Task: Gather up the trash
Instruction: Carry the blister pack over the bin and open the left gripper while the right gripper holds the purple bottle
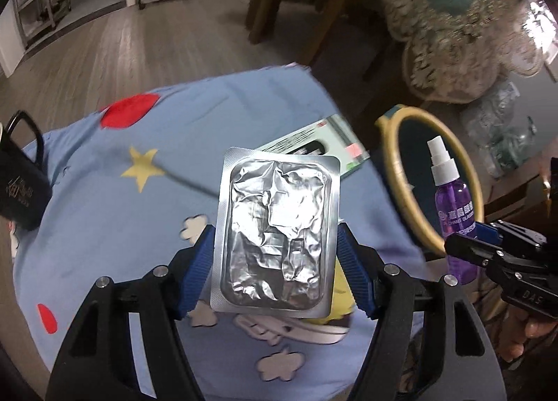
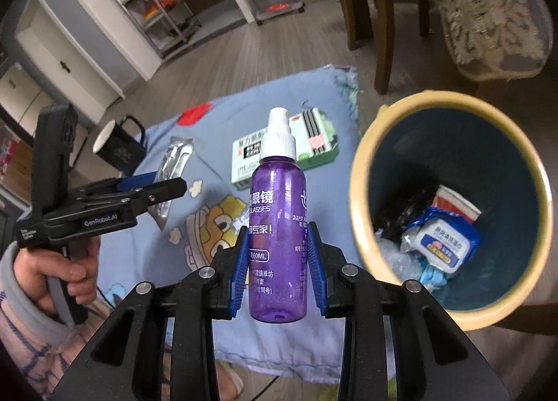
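Observation:
A silver foil blister pack (image 1: 279, 191) hangs above the blue cartoon blanket (image 1: 104, 219), with my left gripper (image 1: 274, 232) shut on its two long edges. The right wrist view shows that pack (image 2: 176, 157) edge-on in the left gripper (image 2: 164, 184). My right gripper (image 2: 276, 230) is shut on an upright purple spray bottle (image 2: 277, 212) with a white pump. The bottle (image 1: 453, 198) sits beside the trash bin (image 1: 390, 143). The bin (image 2: 362, 171), yellow-rimmed and blue inside, stands just right of the bottle and holds a wipes pack (image 2: 443, 244) and other rubbish.
A green and white box (image 2: 289, 153) lies on the blanket (image 2: 216, 122) beyond the bottle. A black mug (image 2: 118, 146) stands at the blanket's left edge. Wooden chair legs (image 2: 366, 0) and a lace-covered table (image 2: 488, 17) rise behind the bin. A hand (image 2: 42, 268) grips the left tool.

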The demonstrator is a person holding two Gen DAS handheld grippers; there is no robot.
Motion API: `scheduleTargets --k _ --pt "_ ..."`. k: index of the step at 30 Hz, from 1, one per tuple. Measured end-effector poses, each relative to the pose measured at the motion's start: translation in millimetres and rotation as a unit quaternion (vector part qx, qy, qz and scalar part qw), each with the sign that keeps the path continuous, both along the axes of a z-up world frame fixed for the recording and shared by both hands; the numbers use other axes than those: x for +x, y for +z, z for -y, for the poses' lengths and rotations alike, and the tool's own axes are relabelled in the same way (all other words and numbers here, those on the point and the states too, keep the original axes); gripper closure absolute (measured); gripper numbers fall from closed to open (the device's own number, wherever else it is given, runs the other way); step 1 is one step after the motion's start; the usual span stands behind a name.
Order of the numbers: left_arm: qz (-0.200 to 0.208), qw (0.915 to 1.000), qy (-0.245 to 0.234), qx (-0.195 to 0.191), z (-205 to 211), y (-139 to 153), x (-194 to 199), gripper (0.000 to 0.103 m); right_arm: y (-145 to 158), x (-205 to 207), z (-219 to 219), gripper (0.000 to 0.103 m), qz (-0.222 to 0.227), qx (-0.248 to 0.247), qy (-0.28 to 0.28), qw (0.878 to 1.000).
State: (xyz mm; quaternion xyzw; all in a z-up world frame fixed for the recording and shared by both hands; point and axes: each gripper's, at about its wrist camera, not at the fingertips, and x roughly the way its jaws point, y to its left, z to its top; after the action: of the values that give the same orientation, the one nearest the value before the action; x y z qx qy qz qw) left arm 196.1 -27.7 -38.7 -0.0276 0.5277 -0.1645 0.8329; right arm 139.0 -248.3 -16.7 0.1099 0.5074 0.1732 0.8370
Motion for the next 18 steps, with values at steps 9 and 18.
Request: scheduleTargets --k 9,18 --pt "0.019 0.9984 -0.043 -0.031 47 13 4 0.035 10 -9 45 0.069 0.026 0.014 -0.062 0.998" --pt "0.022 0.9952 -0.081 -0.05 96 15 2 0.035 6 -16 86 0.069 0.04 0.035 -0.136 0.989"
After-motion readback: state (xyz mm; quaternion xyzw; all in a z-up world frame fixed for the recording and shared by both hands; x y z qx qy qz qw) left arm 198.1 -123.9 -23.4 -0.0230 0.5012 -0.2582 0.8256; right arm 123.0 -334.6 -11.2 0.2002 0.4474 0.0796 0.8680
